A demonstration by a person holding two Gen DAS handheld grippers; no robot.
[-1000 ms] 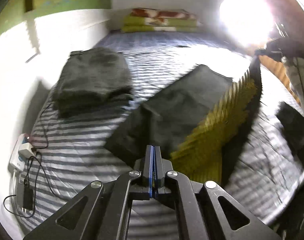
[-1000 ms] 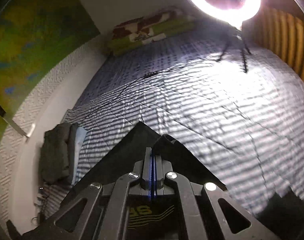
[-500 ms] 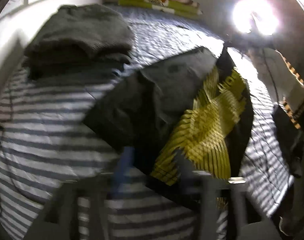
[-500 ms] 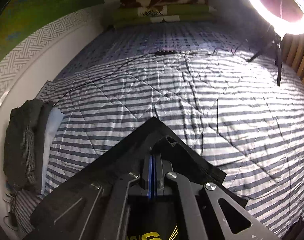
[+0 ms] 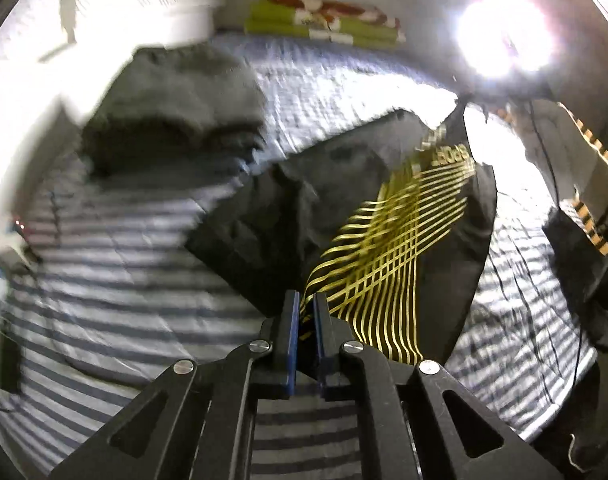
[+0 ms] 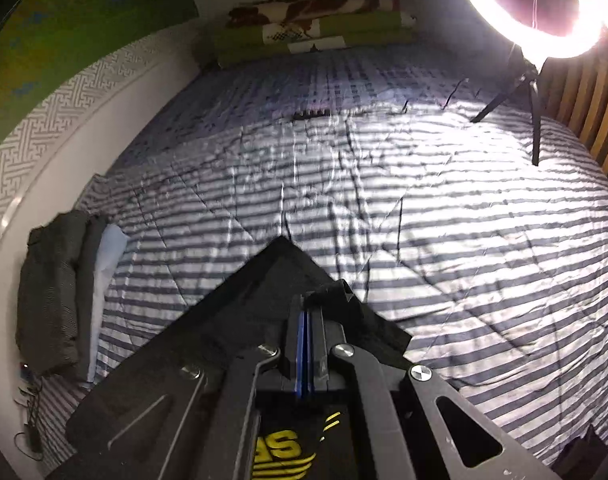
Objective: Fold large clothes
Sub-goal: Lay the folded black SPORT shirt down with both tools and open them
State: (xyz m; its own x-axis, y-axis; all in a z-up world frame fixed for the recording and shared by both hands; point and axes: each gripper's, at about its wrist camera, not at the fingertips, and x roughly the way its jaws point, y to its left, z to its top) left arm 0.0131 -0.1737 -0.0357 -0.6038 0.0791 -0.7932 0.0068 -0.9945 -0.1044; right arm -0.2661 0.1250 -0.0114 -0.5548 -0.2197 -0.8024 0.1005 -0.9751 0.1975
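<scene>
**Both grippers pinching the black shirt over the bed**

My left gripper (image 5: 304, 304) has its fingers nearly together, with a fold of the black shirt (image 5: 343, 208) caught between the blue pads at the edge of the yellow line print. The shirt lies spread on the striped bedspread (image 5: 124, 280), partly lifted at the far corner, print side up. Left view is motion-blurred.

My right gripper (image 6: 305, 312) has its fingers pressed together on a bunched edge of the same shirt (image 6: 240, 320); the cloth drapes below and around the fingers, yellow lettering visible underneath. One pointed corner of the shirt reaches forward onto the bedspread (image 6: 463, 260).

A pile of folded dark clothes (image 6: 56, 292) sits at the left edge of the bed, apart from the shirt. A ring light (image 6: 535, 4) on a tripod stands on the far right of the bed. Folded blankets (image 6: 315, 24) lie at the head.
</scene>
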